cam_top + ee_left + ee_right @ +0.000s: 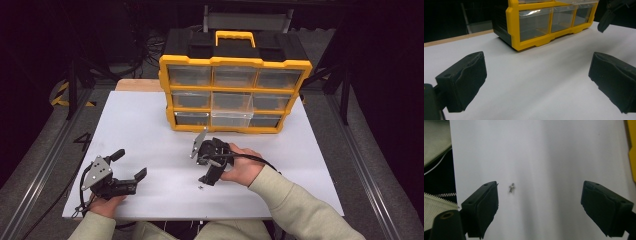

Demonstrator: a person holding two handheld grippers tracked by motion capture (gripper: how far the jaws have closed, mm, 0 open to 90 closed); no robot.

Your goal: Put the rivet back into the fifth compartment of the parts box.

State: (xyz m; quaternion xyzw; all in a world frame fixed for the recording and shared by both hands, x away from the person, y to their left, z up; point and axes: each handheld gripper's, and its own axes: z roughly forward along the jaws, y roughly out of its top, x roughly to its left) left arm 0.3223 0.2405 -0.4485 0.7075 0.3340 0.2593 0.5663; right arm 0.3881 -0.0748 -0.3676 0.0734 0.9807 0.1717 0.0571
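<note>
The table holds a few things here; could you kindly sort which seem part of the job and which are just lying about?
Likely in play:
- screw, lying between the open right claw jaws
- yellow drawer organizer

Idle:
- left claw, open, holding nothing
- cables behind the table

Small silver screw (511, 187) lying on white table (549, 157)

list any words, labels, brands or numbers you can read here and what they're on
"4": a dark figure on the grey floor left of the white table; it looks like a 4, though it is small.
Yellow drawer organizer: no readable brand or label on its frame, handle or clear drawers.
Both tongs and the small screw: no markings legible.
</note>
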